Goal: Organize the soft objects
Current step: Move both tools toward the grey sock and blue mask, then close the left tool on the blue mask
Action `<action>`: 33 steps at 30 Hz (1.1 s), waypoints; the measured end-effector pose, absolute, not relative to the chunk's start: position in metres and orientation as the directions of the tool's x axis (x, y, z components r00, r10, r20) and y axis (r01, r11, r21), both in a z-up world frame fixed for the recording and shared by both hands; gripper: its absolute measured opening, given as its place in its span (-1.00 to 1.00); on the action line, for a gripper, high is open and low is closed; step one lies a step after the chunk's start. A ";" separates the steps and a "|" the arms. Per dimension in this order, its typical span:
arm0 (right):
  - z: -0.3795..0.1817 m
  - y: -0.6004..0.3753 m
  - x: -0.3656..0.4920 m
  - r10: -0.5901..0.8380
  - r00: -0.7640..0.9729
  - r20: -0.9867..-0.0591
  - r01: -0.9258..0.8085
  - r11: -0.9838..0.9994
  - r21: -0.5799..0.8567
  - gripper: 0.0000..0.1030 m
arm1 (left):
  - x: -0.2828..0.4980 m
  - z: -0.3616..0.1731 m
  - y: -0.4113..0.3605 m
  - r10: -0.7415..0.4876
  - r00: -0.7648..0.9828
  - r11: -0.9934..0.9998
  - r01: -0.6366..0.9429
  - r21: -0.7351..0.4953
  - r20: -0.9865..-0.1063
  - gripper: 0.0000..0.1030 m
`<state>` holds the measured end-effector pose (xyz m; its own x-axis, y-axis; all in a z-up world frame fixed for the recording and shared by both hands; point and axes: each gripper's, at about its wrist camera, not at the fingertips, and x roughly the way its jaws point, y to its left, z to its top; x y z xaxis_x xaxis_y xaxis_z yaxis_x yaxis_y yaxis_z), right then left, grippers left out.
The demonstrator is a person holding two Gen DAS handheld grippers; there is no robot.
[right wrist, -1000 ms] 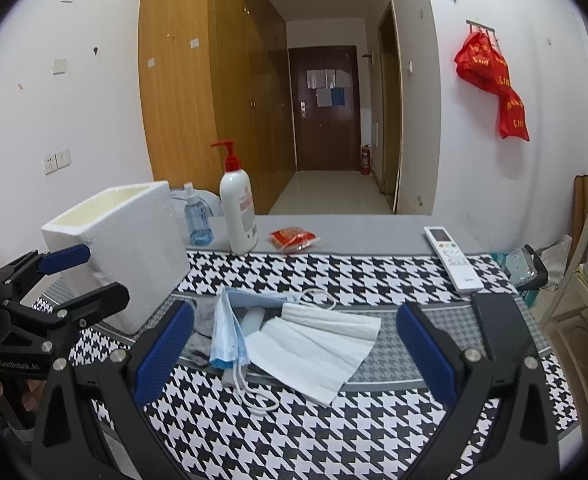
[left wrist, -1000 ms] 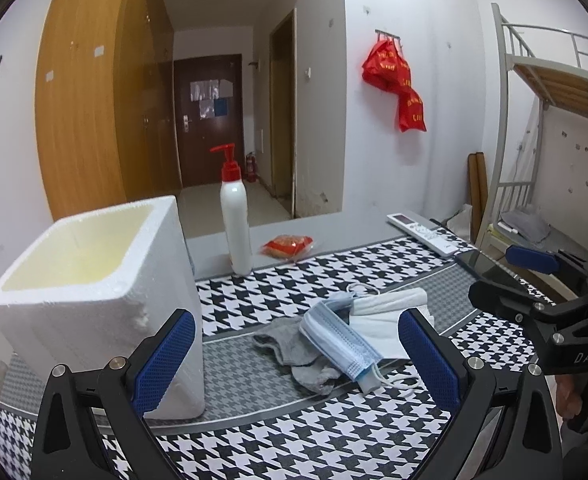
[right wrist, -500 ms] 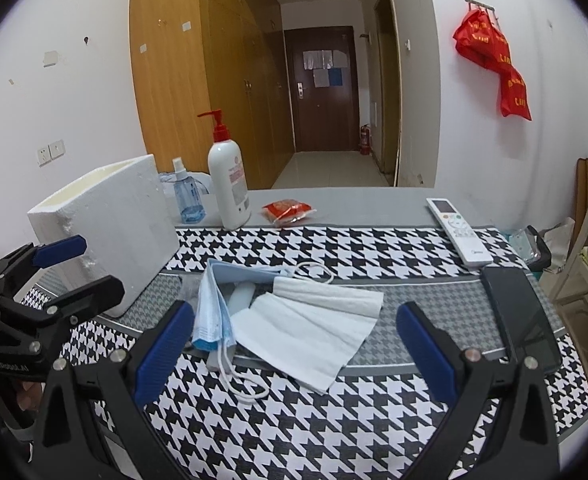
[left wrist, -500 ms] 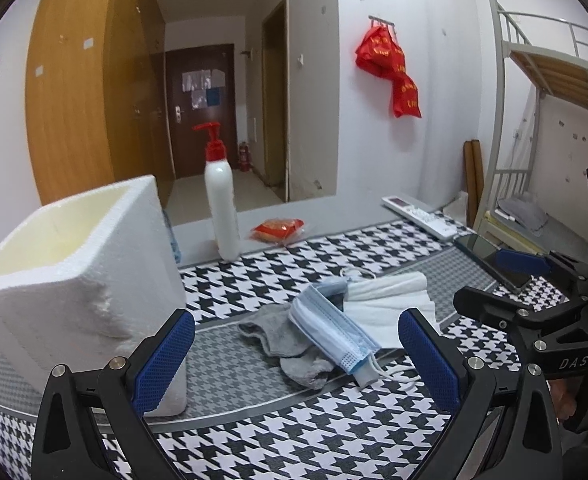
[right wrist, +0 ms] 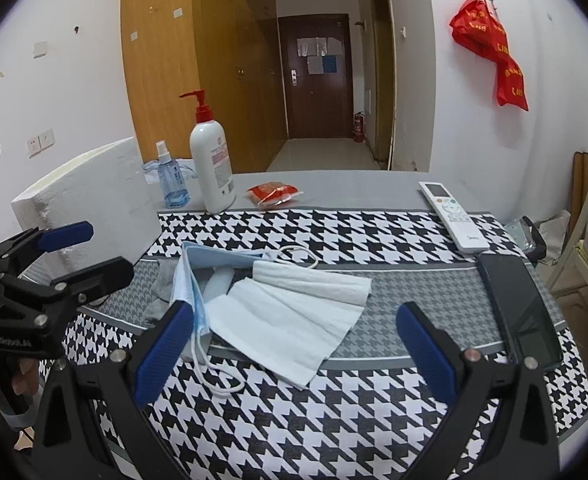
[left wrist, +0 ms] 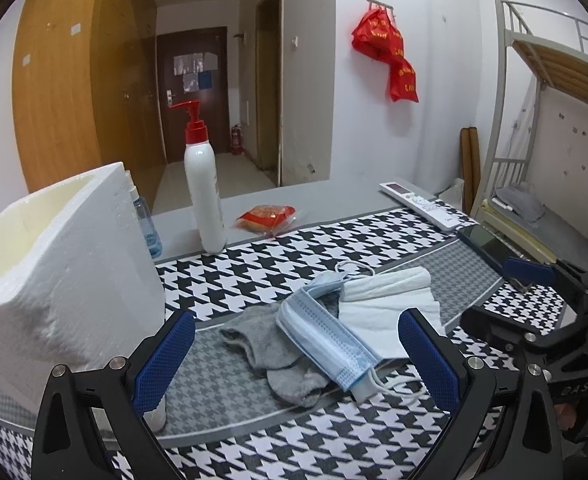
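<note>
A heap of soft things lies mid-table on the houndstooth cloth: a grey sock [left wrist: 270, 344] [right wrist: 162, 280], a blue face mask [left wrist: 326, 336] [right wrist: 192, 276] across it, and a folded white cloth [left wrist: 386, 304] [right wrist: 290, 312]. A white foam box [left wrist: 54, 264] [right wrist: 94, 204] stands at the left. My left gripper [left wrist: 296, 364] is open and empty, just short of the sock and mask; it also shows in the right wrist view [right wrist: 82, 252]. My right gripper [right wrist: 294, 350] is open and empty, above the white cloth's near edge, and shows in the left wrist view [left wrist: 506, 292].
Behind the heap stand a white pump bottle [left wrist: 204, 196] [right wrist: 212, 168], a small blue spray bottle [right wrist: 170, 180] and a red snack packet [left wrist: 266, 218] [right wrist: 272, 194]. A white remote [right wrist: 452, 216] and a black phone [right wrist: 520, 312] lie at the right.
Both grippers have moved forward and down a little toward the heap, which now looks larger. Both stay open. Nothing on the table has moved.
</note>
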<state>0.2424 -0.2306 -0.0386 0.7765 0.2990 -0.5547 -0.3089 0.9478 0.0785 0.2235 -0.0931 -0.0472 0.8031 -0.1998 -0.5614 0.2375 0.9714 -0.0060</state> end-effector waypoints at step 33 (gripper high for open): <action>-0.055 -0.233 0.283 0.307 0.720 -0.622 -0.330 0.940 0.083 0.99 | 0.291 -0.090 -0.108 -0.189 0.677 0.975 0.216 -0.053 -0.711 0.26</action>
<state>0.2827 -0.2325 -0.0555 0.7199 0.3072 -0.6223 -0.3299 0.9404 0.0827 0.2913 -0.1085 -0.0901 0.6773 -0.1887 -0.7111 0.2156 0.9750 -0.0534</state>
